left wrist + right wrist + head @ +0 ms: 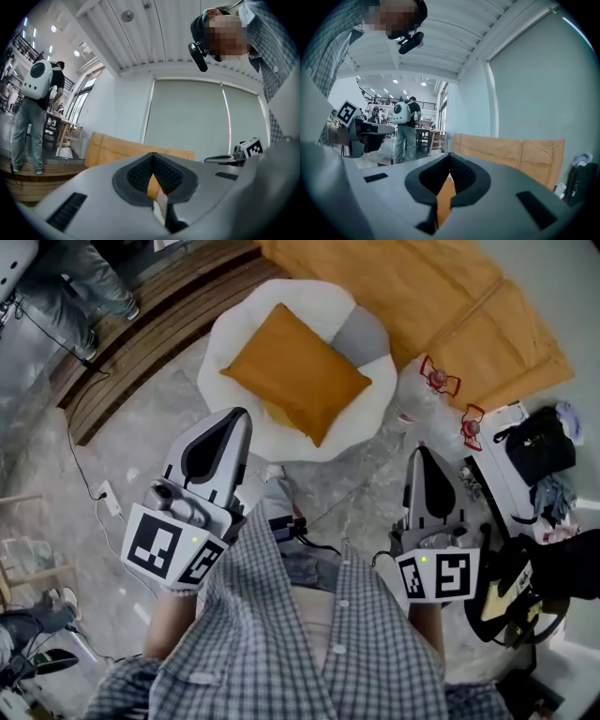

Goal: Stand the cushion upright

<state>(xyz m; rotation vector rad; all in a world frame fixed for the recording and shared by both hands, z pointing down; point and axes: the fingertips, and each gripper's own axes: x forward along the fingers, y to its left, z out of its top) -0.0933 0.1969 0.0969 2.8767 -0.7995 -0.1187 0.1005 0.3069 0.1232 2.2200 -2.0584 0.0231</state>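
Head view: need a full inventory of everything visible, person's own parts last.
cushion: one, orange, lying flat on the seat
seat: one, white with a grey patch, on the floor ahead of both grippers
cardboard: one, orange-brown, top right behind the seat
wooden step: one, brown, top left
bystander: one, grey trousers, on the wooden step
power strip: one, white, floor at left
bag: one, black, right edge
shirt: one, checked, bottom centre
left gripper: one, grey and black, shut, empty
right gripper: one, grey and black, shut, empty
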